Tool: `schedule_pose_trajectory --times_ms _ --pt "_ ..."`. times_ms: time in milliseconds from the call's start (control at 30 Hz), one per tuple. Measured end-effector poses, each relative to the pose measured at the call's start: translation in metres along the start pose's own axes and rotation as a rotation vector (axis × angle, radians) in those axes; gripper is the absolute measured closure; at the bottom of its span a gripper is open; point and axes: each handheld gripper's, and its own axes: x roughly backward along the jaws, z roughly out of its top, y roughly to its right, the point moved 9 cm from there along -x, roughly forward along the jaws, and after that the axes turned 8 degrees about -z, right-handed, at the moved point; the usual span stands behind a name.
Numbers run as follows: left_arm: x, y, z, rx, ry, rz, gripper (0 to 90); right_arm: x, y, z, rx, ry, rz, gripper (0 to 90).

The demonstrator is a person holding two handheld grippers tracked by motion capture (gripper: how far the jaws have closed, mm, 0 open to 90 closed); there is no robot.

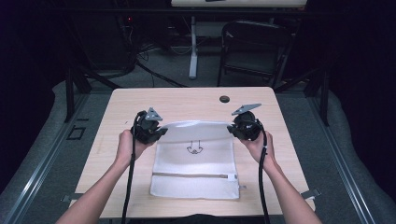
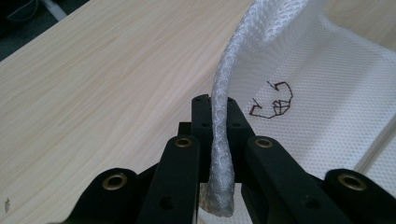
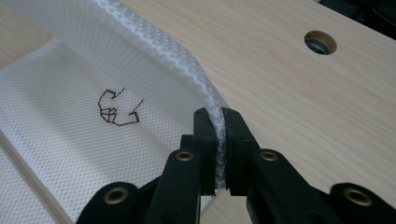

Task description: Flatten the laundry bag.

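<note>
Left tongs pinching mesh bag edge, right tongs likewise, table hole beyond, zipper seen from above

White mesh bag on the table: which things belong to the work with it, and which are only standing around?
In the work:
white mesh zip bag with a dark stitched mark
left tongs, shut on its far edge
right tongs, shut on its far edge

Standing around:
light wooden table
round cable hole
dark folding chair
</note>
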Motion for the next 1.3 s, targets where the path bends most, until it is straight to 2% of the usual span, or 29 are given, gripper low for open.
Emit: schedule_pose_trajectory --times_ms 233,300,600,767,933,1033,1133,1233,1300 --pt "-0.009 -0.008 0.001 0.005 0.002 0.019 87.5 -0.013 0.003 -0.001 -0.018 -0.019 -0.005 85.7" --pt "-0.012 -0.009 0.001 0.003 -0.005 0.022 87.4 -0.017 0.005 -0.001 -0.012 -0.023 -0.012 85.7" --pt "-0.027 -0.020 0.000 0.010 -0.025 0.052 87.4 -0.038 0.014 0.000 -0.044 -0.056 -0.014 85.7" --pt "-0.036 -0.026 -0.001 0.026 -0.031 0.057 87.5 -0.048 0.016 -0.002 -0.051 -0.067 -0.005 85.7" --pt "-0.046 -0.032 -0.002 0.020 -0.041 0.082 87.5 -0.060 0.018 -0.002 -0.059 -0.082 -0.003 85.7" --pt "-0.052 -0.037 -0.002 0.029 -0.049 0.084 87.5 -0.068 0.021 -0.002 -0.066 -0.089 -0.019 85.6" --pt "-0.057 -0.043 -0.001 0.026 -0.058 0.105 87.3 -0.074 0.024 0.000 -0.078 -0.093 -0.028 85.3" --pt "-0.061 -0.048 0.001 0.027 -0.062 0.120 87.3 -0.078 0.026 0.002 -0.081 -0.095 -0.046 82.5" --pt "-0.065 -0.052 0.001 0.032 -0.063 0.128 87.4 -0.080 0.030 0.003 -0.102 -0.096 -0.062 73.0"
